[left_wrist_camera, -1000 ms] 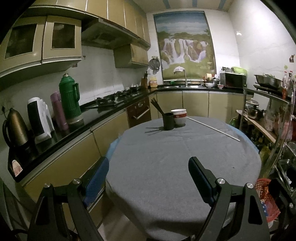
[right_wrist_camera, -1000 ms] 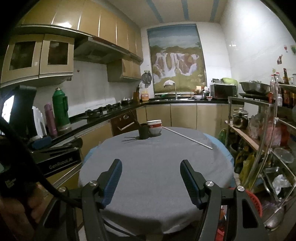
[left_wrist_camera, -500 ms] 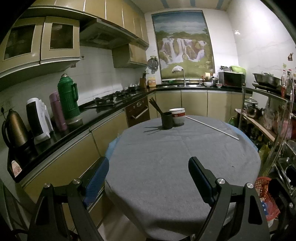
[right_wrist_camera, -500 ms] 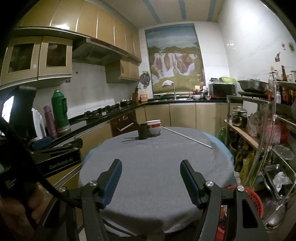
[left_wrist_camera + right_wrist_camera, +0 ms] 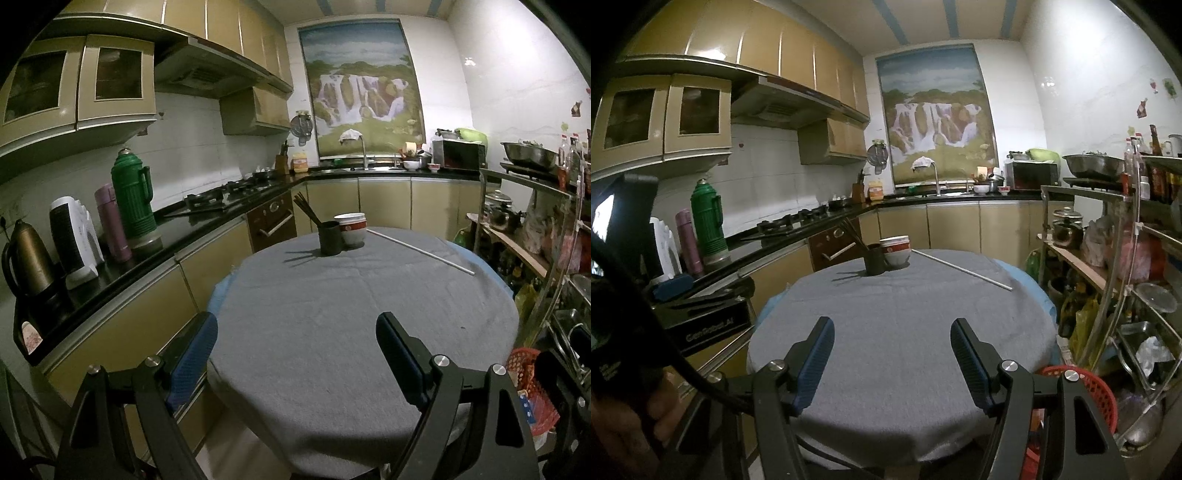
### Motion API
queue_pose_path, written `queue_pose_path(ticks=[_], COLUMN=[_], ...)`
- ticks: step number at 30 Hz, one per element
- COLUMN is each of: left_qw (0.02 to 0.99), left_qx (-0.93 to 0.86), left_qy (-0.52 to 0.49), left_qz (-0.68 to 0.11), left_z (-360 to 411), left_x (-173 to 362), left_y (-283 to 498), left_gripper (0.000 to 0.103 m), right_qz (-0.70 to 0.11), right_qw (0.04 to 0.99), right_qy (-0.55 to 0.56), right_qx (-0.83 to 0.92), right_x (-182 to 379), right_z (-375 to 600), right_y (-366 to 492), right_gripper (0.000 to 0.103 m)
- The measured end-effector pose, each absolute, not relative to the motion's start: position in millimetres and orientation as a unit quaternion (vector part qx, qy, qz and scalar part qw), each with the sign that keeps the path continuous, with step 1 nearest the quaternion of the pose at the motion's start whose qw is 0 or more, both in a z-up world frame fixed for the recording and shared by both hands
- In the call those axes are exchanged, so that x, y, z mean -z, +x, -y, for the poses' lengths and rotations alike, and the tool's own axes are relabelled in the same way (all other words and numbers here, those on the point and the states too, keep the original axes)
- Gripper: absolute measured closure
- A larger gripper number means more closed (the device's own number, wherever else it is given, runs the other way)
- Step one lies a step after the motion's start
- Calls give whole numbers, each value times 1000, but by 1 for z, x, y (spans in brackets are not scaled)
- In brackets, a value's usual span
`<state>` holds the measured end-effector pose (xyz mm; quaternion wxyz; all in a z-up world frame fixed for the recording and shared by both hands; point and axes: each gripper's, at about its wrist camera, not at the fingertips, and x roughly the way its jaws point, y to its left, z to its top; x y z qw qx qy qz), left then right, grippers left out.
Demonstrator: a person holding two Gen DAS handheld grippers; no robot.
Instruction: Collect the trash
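Both grippers' fingers (image 5: pixel 192 354) gape empty; only the right view shows the left gripper (image 5: pixel 701 295).

Home kitchen, lived-in. L-shaped black counter (image 5: pixel 207 236) over tan cabinets, more cabinets overhead, range hood (image 5: pixel 207 77) above a gas hob (image 5: pixel 236 188). Sink with tall tap (image 5: pixel 364 153) under a waterfall mural (image 5: pixel 360 85); microwave (image 5: pixel 460 155) beside it. Green thermos (image 5: pixel 133 199) and kettle (image 5: pixel 26 258) on the counter. Round cloth-covered table (image 5: pixel 351 314) carrying stacked bowls (image 5: pixel 351 227) and a chopstick holder (image 5: pixel 330 238). Metal rack (image 5: pixel 1115 258) of pots at right.
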<state>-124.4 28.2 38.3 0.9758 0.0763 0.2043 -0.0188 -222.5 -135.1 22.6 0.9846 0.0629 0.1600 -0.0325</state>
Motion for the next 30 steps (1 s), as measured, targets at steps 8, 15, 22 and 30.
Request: queue_pose_path(ticks=[8,15,22,30], left_qw=[976,975,975,975], left_qx=[20,22,23,24], left_qy=[76,77,78,78], left_qz=[-205,-206,-207,-208], left_z=[-29,-28,-28,-27], left_x=[-38,-37,-35,-34], left_y=[-123,-123,-122,-122], left_gripper=[15,15,15,15], right_qz=[-161,-162,-162,-163], right_qw=[984,984,984,984], right_qy=[64,64,65,65], right_qx=[33,33,33,33], right_x=[-23,-22,-22,-21], right_z=[137,137,138,139], right_y=[-223,-223,-223,-224], right_gripper=[34,34,34,34])
